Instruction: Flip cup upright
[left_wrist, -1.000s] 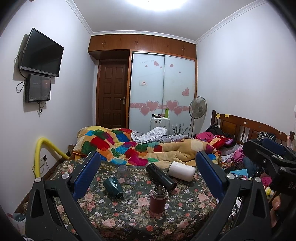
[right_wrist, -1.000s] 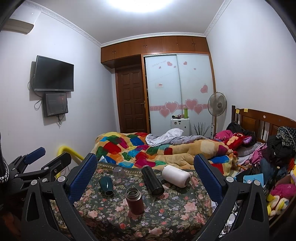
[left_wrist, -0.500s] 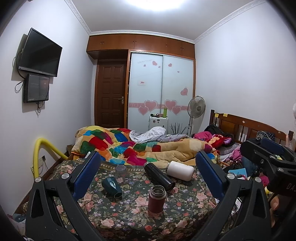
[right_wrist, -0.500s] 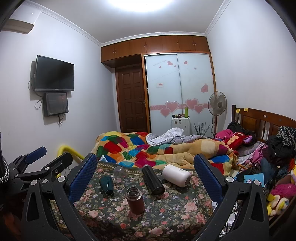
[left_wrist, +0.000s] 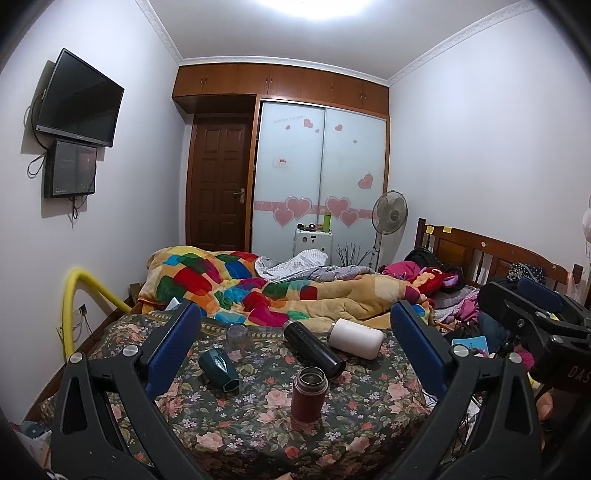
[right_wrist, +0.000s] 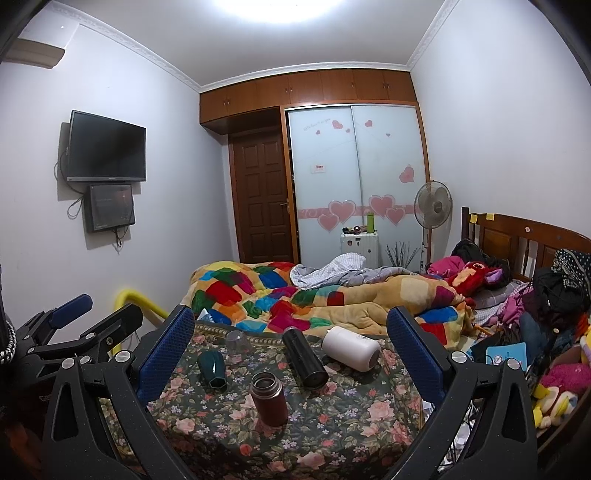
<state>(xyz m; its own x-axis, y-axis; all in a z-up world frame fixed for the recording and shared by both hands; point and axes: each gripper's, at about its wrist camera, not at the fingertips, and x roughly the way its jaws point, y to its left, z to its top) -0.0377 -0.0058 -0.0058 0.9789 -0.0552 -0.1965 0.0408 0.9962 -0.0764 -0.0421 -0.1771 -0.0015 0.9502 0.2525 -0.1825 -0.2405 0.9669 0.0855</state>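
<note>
Basically nothing grasped yet: left gripper (left_wrist: 295, 343) and right gripper (right_wrist: 290, 341) both hover with jaws wide apart, well short of the cups on the floral table (left_wrist: 369, 417). Task target looks like the teal cup (left_wrist: 218, 366), on its side at about 10 o'clock from the upright maroon flask (left_wrist: 308, 394); the black tumbler (left_wrist: 314, 350) at 12 and the white bottle (left_wrist: 356, 338) at 1 o'clock also lie flat, so which one is meant stays a judgement. Risks: the teal cup is tapered and would likely roll on the soft cloth if a finger nudges it off-centre; the upside-down clear glass (left_wrist: 236, 334) sits just behind it and could get knocked; a wide sweep may tip the flask. Right wrist view shows the left gripper's body at 9 o'clock plus the teal cup's (right_wrist: 211, 369) hexagonal base end-on; left wrist view shows the right gripper's body at 3 o'clock instead.
</note>
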